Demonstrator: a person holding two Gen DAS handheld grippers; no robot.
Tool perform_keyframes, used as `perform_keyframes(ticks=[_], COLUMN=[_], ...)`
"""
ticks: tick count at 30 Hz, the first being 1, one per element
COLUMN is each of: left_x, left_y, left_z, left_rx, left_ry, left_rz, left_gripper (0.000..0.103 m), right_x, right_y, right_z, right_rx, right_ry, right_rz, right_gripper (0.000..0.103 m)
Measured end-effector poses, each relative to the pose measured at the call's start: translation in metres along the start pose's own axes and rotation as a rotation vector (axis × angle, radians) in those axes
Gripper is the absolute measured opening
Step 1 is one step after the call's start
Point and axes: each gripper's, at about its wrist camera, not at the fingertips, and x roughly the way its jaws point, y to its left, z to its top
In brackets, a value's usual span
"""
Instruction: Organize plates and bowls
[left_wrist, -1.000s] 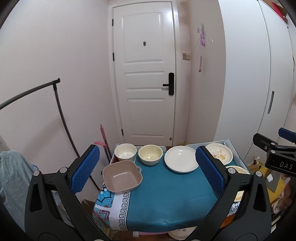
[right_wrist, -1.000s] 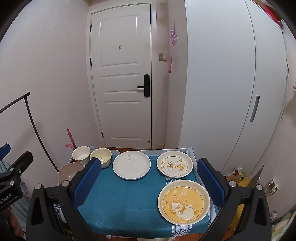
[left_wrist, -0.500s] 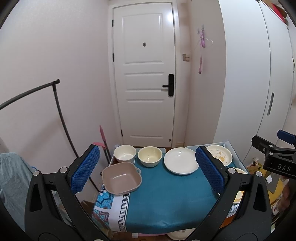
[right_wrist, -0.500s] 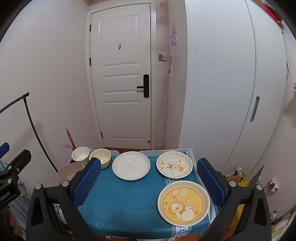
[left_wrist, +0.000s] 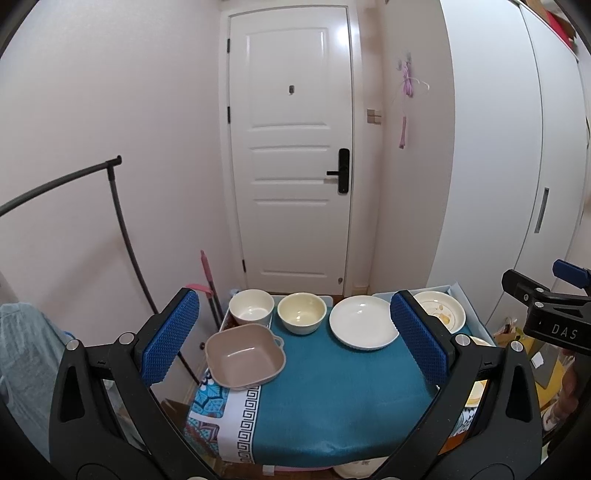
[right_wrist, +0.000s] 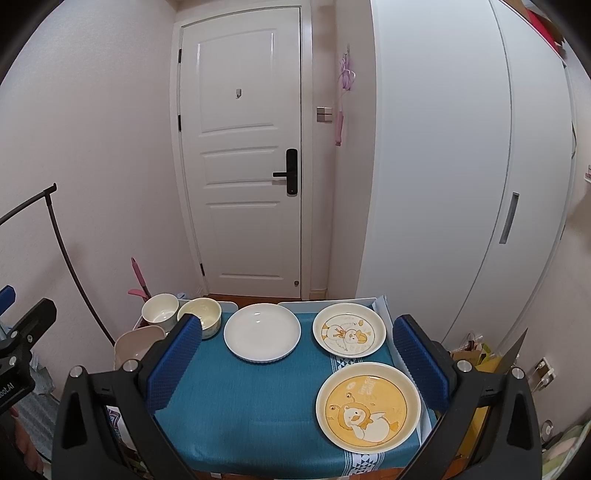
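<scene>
Both grippers hover above the near edge of the counter (right_wrist: 258, 413), nothing held: left gripper (left_wrist: 295, 343) jaws wide, right gripper (right_wrist: 297, 362) jaws wide. Bowls sit left: white bowl (left_wrist: 252, 307) and cream bowl (left_wrist: 301, 313) at the far edge just beside each other, square tan bowl (left_wrist: 244, 357) nearer, at the left edge. Plates sit right: plain white plate (right_wrist: 262, 331) centre-far, duck plate (right_wrist: 349, 335) far right, yellow duck plate (right_wrist: 368, 406) near right. My read: no pick started yet, the step is choosing a first piece. Suggest right takes the yellow duck plate by its near rim, one jaw under the lip, lifts level, then stacks it. Left nests the round bowls, gripping over the wall. The tan bowl sits close to the edge, so avoid nudging it outward.
</scene>
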Motion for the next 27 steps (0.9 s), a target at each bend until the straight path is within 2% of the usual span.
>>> perform_keyframes(ticks=[19,23,27], left_x=[0.015,0.036,0.075], left_y=[0.007,0.004,-0.008], left_z=[0.004,0.003,-0.011], left_rx=[-0.003,0.004,0.022], left_ry=[0.016,0.039,0.140], left_rz=[-0.020,-0.093,-0.185], left_gripper=[0.103,0.103,0.103], right_x=[0.003,0.013,0.037], right_y=[0.000,-0.005,-0.019], right_z=[0.000,-0.004,-0.019], right_rx=[-0.002,0.025,0.085], right_ry=[0.007,0.023,0.094], right_rz=[0.002,0.009,-0.004], right_gripper=[0.103,0.103,0.103])
